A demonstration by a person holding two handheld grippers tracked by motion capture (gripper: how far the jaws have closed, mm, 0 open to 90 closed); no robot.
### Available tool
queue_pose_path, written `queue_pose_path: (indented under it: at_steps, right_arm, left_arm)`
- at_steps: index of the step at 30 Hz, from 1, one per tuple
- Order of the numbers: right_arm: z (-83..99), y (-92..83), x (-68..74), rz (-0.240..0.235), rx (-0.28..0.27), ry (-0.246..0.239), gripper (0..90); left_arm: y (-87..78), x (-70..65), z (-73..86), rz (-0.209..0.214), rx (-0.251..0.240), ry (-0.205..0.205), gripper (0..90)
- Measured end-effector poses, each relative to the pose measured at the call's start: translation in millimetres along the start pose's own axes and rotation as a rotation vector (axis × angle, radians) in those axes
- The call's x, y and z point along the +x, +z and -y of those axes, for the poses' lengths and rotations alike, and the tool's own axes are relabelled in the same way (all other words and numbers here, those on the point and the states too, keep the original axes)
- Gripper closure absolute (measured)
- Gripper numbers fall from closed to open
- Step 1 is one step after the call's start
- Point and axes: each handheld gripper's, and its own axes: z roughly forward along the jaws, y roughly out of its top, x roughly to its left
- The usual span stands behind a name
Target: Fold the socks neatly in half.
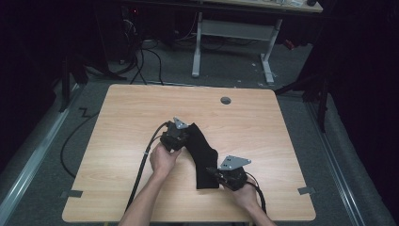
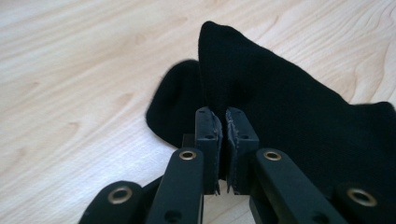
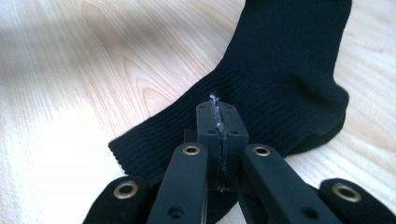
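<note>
A black sock (image 1: 202, 155) lies lengthwise in the middle of the wooden table (image 1: 141, 103). My left gripper (image 1: 187, 135) is at its far end, shut on the toe. In the left gripper view the pads (image 2: 223, 126) pinch a fold of the sock (image 2: 280, 93), and the toe stands up off the wood. My right gripper (image 1: 215, 171) is at the near end by the cuff. In the right gripper view its jaws (image 3: 217, 121) are pressed together over the ribbed cuff of the sock (image 3: 280, 70), which seems pinched at their tips.
A round cable hole (image 1: 226, 100) sits near the table's far edge. Grey tape marks lie off the front corners (image 1: 72, 193) (image 1: 307, 190). Beyond the table stand a white desk frame (image 1: 197, 47) and floor cables (image 1: 146, 61). Bare wood lies on both sides of the sock.
</note>
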Motion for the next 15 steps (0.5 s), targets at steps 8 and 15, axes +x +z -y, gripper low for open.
queue_pose_path:
  at_steps: [8,15]
  right_arm:
    - [4.5,8.5,-3.3,-0.024,0.035,0.028,88.5]
    - [7.0,10.0,-7.9,-0.06,0.024,0.081,75.7]
  left_arm:
    - [11.5,3.6,8.2,-0.002,0.026,-0.024,83.8]
    - [10.8,7.1,13.0,0.011,0.002,-0.038,73.7]
